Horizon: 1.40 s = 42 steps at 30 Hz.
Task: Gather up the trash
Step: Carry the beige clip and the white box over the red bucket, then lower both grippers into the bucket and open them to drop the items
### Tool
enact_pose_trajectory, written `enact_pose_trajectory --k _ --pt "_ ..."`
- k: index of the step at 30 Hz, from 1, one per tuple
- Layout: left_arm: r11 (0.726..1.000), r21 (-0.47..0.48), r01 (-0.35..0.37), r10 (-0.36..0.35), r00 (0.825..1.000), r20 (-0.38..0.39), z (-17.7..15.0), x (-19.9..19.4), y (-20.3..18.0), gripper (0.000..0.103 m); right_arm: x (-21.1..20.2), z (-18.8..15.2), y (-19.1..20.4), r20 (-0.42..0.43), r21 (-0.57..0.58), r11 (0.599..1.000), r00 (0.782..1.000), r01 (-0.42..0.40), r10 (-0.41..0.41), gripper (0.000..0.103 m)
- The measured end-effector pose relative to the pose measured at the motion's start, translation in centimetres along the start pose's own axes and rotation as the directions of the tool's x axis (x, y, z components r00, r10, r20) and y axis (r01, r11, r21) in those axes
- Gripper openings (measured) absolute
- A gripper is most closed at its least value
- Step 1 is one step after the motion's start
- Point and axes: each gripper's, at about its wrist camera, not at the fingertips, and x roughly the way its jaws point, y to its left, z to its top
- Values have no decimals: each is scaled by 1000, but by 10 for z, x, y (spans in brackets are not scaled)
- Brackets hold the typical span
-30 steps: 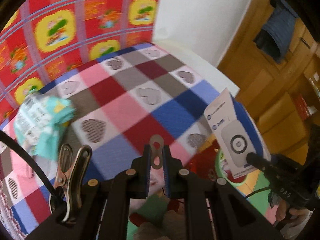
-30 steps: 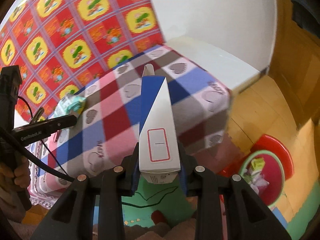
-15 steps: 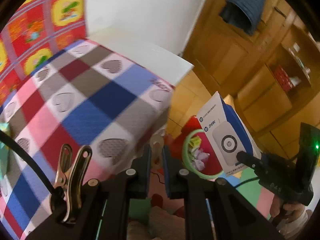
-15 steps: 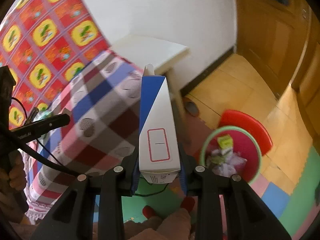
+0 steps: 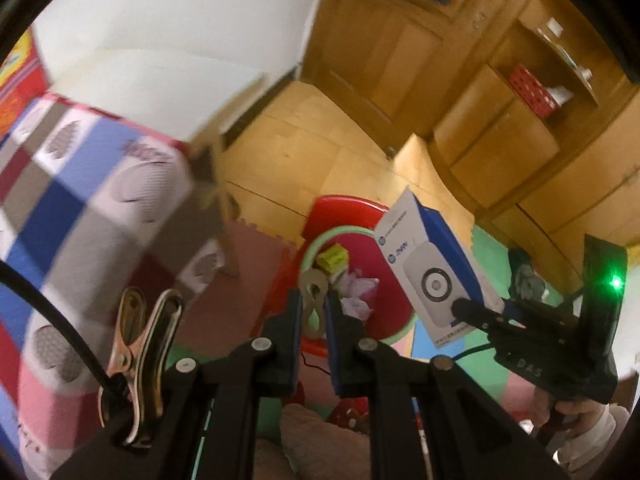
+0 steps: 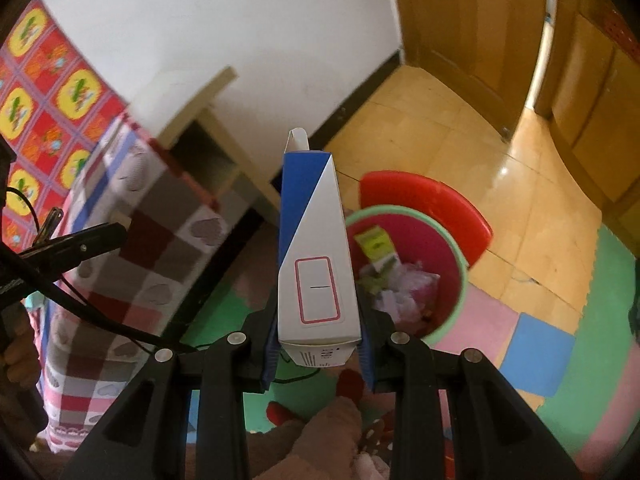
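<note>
While right gripper [image 6: 318, 344] jaws clamp box [image 6: 314, 256] | left gripper [image 5: 314, 312] jaws nearly closed

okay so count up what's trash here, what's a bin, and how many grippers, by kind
Boxes held: 1, the blue and white box in the right gripper
Boxes in the bin: 1, a yellow-green box
Crumpled paper: a pile, pieces too jumbled to count, taken as 1
Bins: 1, the red bin with a green rim
Grippers: 2, the other being the left gripper, pinching a small metal tab
Total: 6
</note>
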Motion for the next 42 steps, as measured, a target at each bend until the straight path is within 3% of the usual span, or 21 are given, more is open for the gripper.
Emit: enact_pose_trajectory --k 6,17,22,34,38,42 --pt "997 50 51 -48 996 -70 1 46 -28 11 21 -6 -32 -28 51 998 999 40 -38 32" --pt "986 101 131 -108 973 -203 -2 143 -55 11 70 -20 -82 -98 140 986 993 86 -72 32" --pt "986 116 118 -89 969 -231 -5 178 -63 11 90 -24 -101 -129 164 980 987 114 -94 32" --pt "985 124 118 -70 937 -341 -15 245 -79 11 130 -24 -121 -201 155 977 973 144 -111 32" --pt "988 137 67 -17 942 -335 -12 252 -81 13 139 -18 -122 -203 155 977 973 143 -111 33" --pt "992 109 65 -24 940 -340 -8 254 -73 30 139 -16 -120 -183 162 976 976 147 -117 34"
